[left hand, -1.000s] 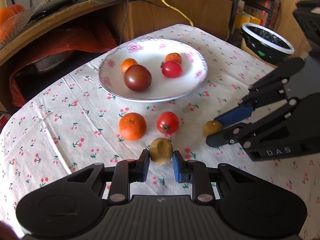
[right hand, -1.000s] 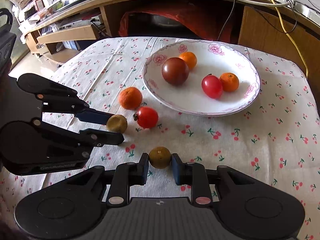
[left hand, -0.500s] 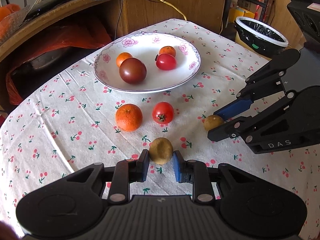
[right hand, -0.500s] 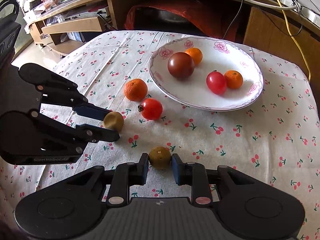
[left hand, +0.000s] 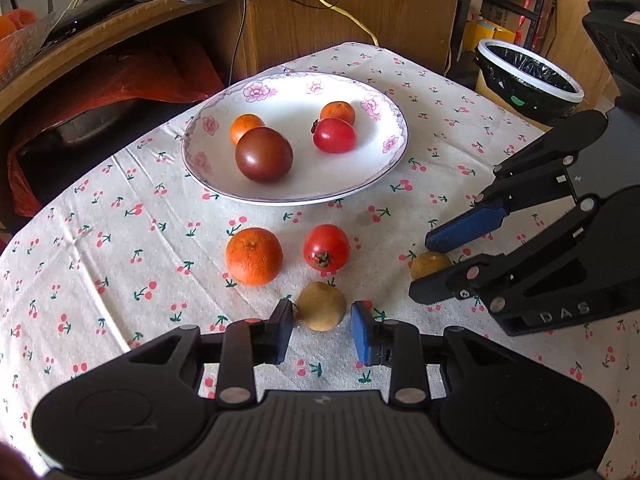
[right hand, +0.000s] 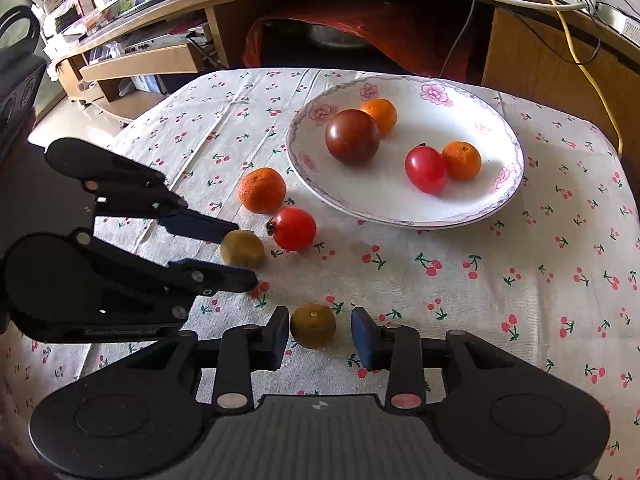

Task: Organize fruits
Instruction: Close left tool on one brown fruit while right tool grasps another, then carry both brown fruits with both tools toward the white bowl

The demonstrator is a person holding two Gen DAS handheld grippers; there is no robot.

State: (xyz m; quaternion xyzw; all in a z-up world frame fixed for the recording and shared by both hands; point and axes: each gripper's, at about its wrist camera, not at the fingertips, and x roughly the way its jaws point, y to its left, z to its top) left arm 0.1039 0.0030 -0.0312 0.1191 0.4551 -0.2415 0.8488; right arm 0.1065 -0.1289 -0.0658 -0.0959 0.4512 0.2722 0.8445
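Fruits mostly on the tablecloth (left hand: 100, 216): left gripper (left hand: 322, 330) sits open around a brownish fruit (left hand: 321, 306), right gripper (right hand: 319, 334) open around a greenish one (right hand: 313, 325), neither squeezing.

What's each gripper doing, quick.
Left gripper: open around a yellow-brown fruit.
Right gripper: open around an olive-brown fruit.
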